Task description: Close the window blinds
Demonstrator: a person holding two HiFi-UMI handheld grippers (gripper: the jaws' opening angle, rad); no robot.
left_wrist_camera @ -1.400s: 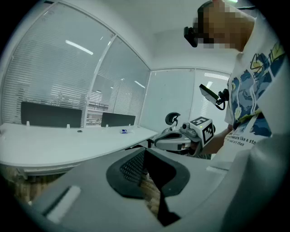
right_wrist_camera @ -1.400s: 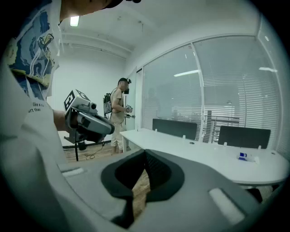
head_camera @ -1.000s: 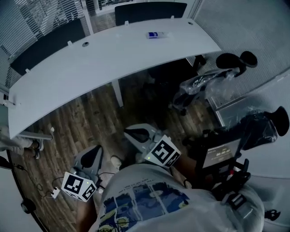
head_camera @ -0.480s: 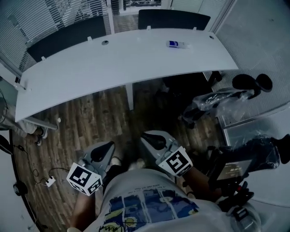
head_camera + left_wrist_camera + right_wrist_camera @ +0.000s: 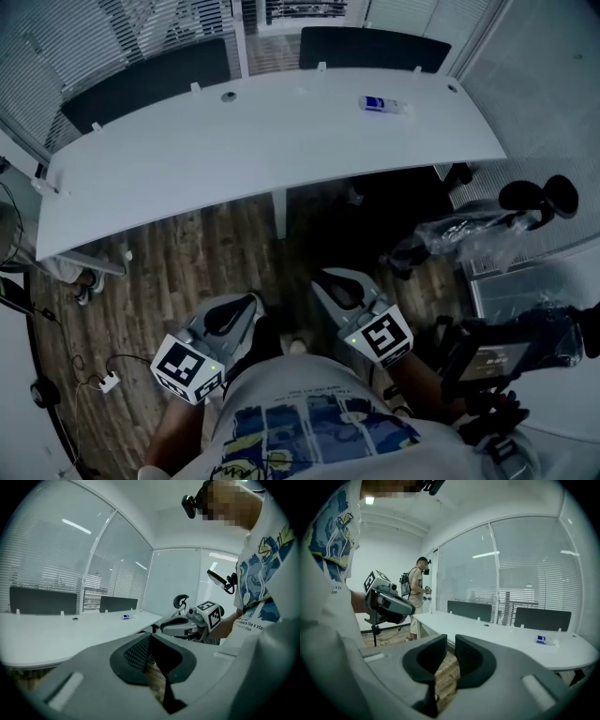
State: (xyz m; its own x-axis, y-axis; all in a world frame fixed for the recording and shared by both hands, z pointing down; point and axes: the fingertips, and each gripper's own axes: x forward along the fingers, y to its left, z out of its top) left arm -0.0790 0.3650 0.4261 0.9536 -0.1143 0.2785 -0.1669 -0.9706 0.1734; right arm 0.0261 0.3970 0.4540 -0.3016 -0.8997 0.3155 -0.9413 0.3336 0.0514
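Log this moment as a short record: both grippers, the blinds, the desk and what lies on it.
left gripper: jaws together, nothing held
right gripper: jaws slightly apart, have just been opening, nothing between them
blinds: on the windows beyond the desk, neither gripper touching them
desk: white, curved, standing between the person and the windows
on desk: small blue-and-white item near the right end
task state: blinds not yet reached
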